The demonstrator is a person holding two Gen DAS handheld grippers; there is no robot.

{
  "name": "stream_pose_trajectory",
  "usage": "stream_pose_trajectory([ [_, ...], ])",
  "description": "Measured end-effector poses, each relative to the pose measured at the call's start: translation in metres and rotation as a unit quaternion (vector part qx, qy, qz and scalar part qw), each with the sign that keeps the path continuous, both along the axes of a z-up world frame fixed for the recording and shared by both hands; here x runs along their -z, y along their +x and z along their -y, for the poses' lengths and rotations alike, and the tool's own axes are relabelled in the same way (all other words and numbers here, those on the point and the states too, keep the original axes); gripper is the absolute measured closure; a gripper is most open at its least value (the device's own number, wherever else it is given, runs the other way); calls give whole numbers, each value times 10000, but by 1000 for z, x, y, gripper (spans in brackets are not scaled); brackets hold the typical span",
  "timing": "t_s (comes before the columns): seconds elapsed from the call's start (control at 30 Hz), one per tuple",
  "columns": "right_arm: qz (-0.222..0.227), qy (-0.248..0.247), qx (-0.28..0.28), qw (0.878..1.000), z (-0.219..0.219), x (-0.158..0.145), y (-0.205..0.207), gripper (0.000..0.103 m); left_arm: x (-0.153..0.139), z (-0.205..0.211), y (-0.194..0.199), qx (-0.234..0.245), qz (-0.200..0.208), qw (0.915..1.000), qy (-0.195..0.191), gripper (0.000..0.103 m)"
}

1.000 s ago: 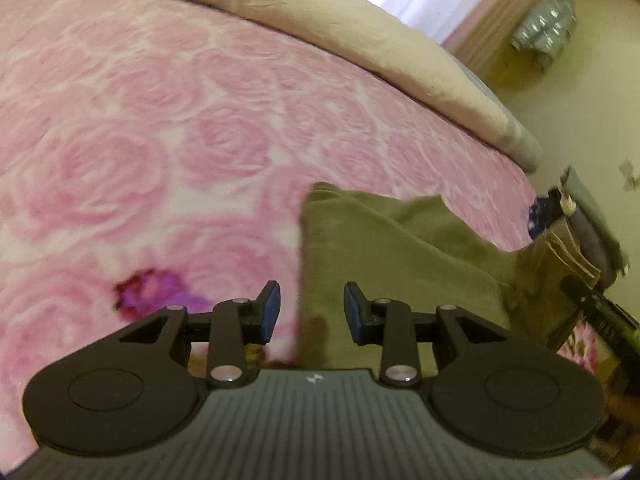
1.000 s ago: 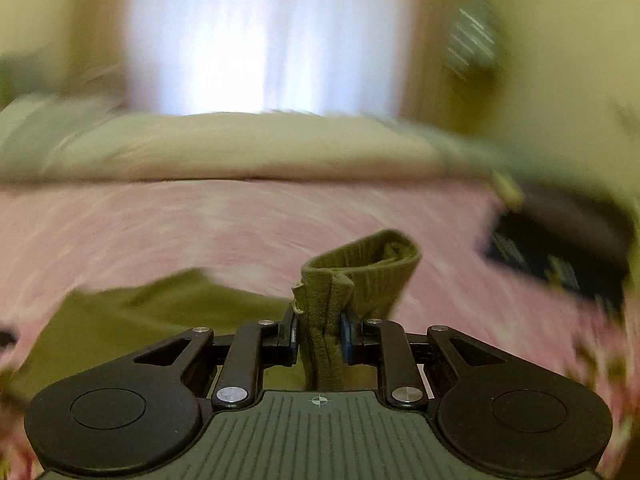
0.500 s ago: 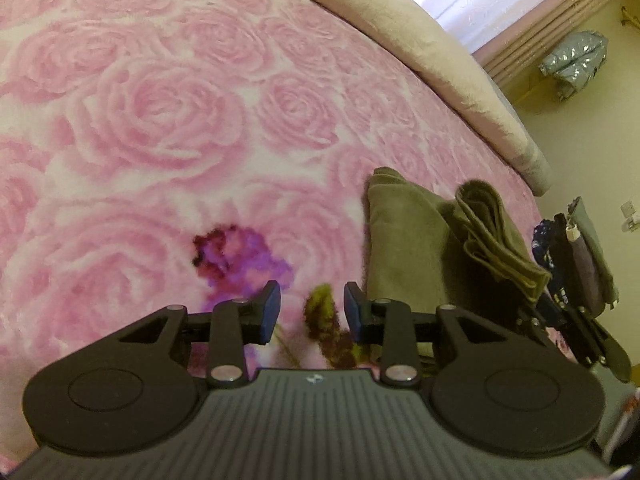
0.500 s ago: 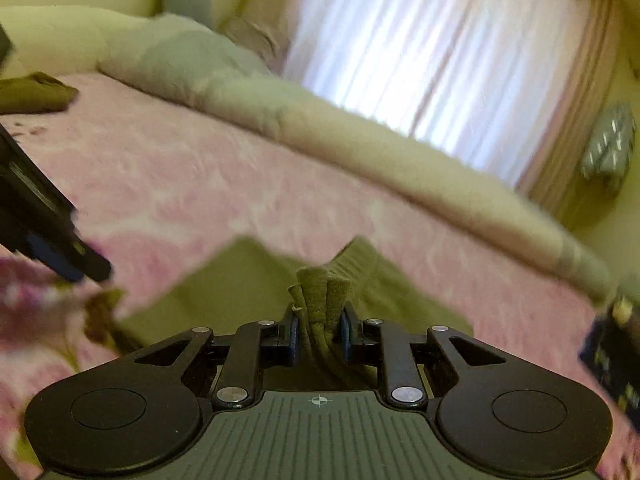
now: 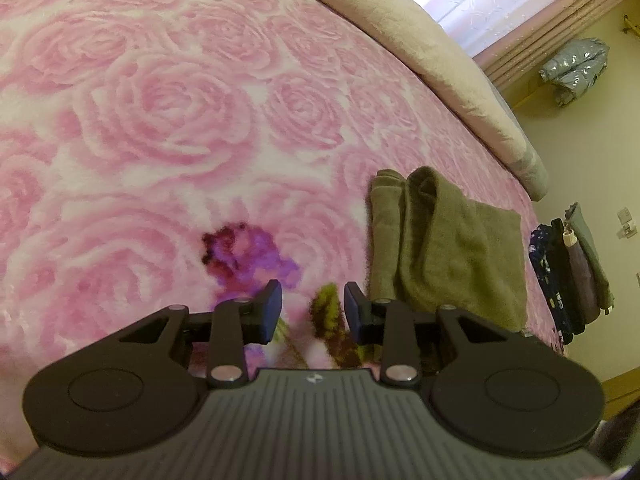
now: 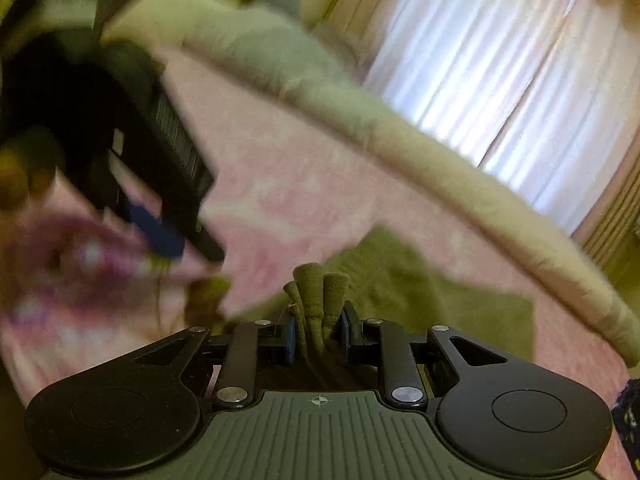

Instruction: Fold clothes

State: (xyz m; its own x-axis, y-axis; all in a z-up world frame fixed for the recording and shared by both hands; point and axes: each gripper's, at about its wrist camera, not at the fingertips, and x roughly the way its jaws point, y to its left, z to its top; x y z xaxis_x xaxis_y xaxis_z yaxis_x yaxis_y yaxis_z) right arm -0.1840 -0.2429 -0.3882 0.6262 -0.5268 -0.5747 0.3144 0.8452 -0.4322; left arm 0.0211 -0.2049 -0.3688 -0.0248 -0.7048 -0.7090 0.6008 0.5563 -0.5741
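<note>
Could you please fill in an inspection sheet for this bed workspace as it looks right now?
Surface: pink rose-print blanket covering the bed.
Job's things: olive-green garment, folded, lying on the blanket.
Clutter: folded dark clothes stacked at the bed's edge.
Grippers: left hand-held gripper open, empty, over the blanket; right hand-held gripper opening, garment's bunched edge between its jaws.
Cables: nothing seen.
Surroundings: beige quilt, curtains, silver jacket hanging on the wall.
</note>
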Motion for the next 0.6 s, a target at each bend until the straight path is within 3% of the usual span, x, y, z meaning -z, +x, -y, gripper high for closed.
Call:
stream_pose_trajectory([
  [0.07, -31, -221, -1, 9998, -5, 1, -1, 56, -2, -1, 0, -8, -24, 10000, -9, 74],
  [0.1, -29, -231, 5, 9997, -5, -1, -2, 55, -4, -1, -1, -11, -37, 10000, -24, 74],
  [0.17, 139, -41, 73, 9999, -3, -10, -10, 43, -8, -1, -2, 14, -117, 9998, -138, 74],
  [0.3, 616, 436, 346, 9965, 2, -30, -43, 41, -14, 4, -7, 170, -520, 9968, -575, 73],
  [0.4, 1070, 907, 868, 9863, 15, -43, -75, 41, -11, 14, -11, 336, -935, 9922, -756, 71],
  [0.5, 1718, 1554, 1663, 9585, 40, -54, -111, 42, -5, 27, -17, 459, -1154, 9897, -716, 71],
  [0.6, 2313, 2371, 2523, 9092, 72, -55, -145, 42, 2, 37, -21, 499, -1247, 9886, -680, 72],
])
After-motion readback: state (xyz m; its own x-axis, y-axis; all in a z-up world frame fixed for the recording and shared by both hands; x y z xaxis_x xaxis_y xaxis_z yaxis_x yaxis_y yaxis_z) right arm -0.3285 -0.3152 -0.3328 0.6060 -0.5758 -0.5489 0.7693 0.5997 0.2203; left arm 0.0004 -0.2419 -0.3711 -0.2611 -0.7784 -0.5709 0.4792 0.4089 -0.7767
